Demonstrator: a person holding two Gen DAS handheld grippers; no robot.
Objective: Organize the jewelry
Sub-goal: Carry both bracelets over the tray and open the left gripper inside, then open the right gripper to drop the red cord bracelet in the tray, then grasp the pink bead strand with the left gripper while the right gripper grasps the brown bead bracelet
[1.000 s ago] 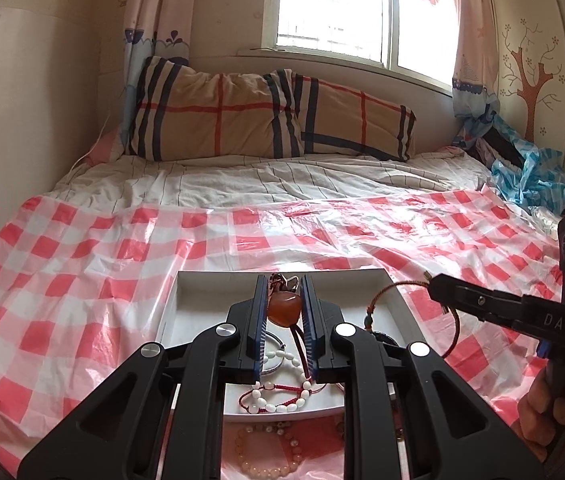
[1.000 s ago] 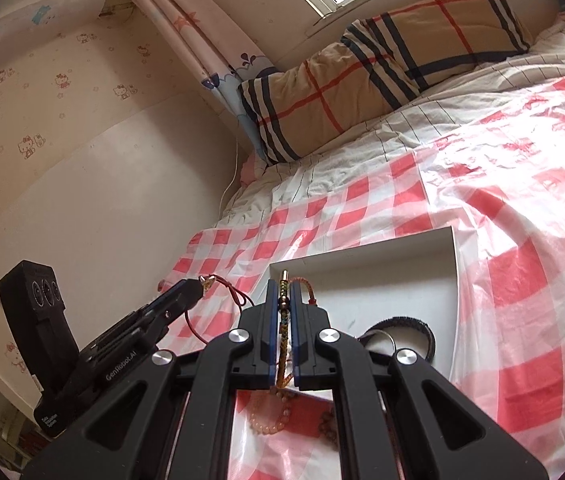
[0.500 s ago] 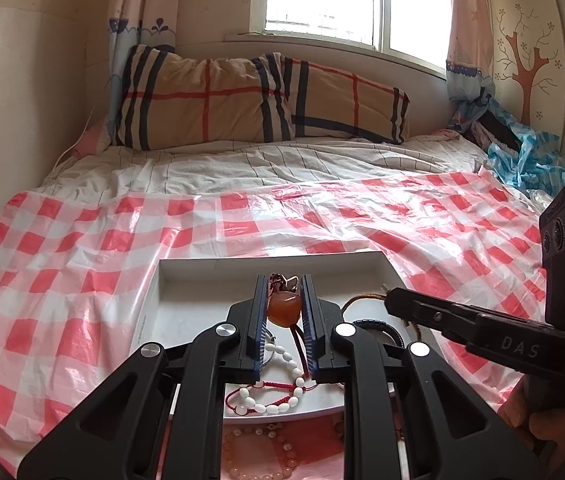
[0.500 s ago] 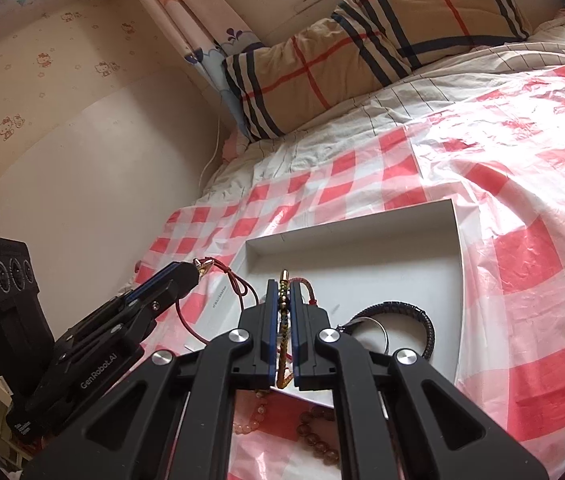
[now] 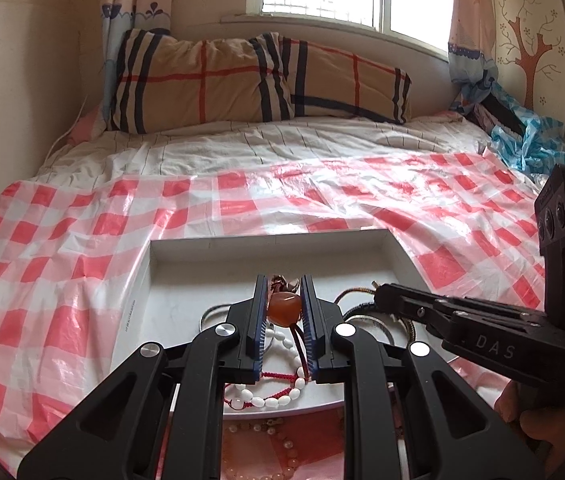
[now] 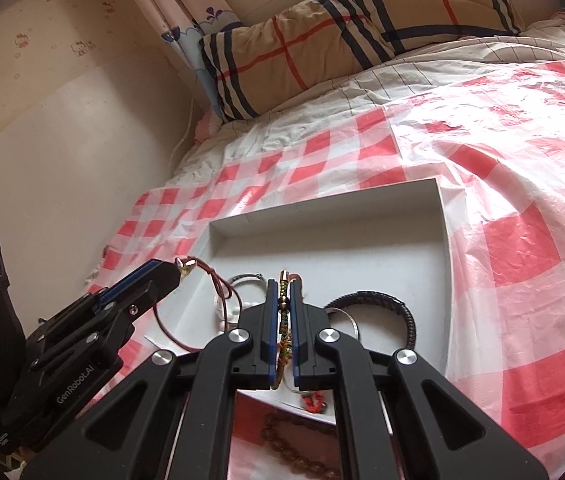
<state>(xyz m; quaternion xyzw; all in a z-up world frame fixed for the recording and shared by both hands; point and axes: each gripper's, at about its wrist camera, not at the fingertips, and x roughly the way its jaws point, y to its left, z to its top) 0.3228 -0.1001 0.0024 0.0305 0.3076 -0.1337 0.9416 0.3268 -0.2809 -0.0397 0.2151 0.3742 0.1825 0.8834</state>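
So the amber pendant (image 5: 282, 309) on its red cord (image 6: 218, 286) is pinched between the pads of the left gripper (image 5: 283, 292), which is closed down to roughly the stone's width, and the cord can be seen trailing down from it toward the white tray (image 5: 178, 280) underneath. The braided multicolour bracelet (image 6: 283, 320) is clamped in the right gripper (image 6: 282, 292), which is shut almost completely on it, with the strand lined up lengthwise along the fingers and its small metal end poking out past the tips. Both pieces are held just above the near half of the tray, pretty much straight down from each gripper, so the drop looks like it's mostly a matter of lowering, not reaching. The near part of the tray is already crowded: a white bead bracelet (image 5: 278, 394) sits under the pendant, a dark braided bangle (image 6: 386, 306) and a thin silver ring of wire are just beside the right gripper. The far half is bare, probably the tidier spot. More beads are left lying on the checked sheet (image 5: 62, 280) on the bed, by the tray's near edge.
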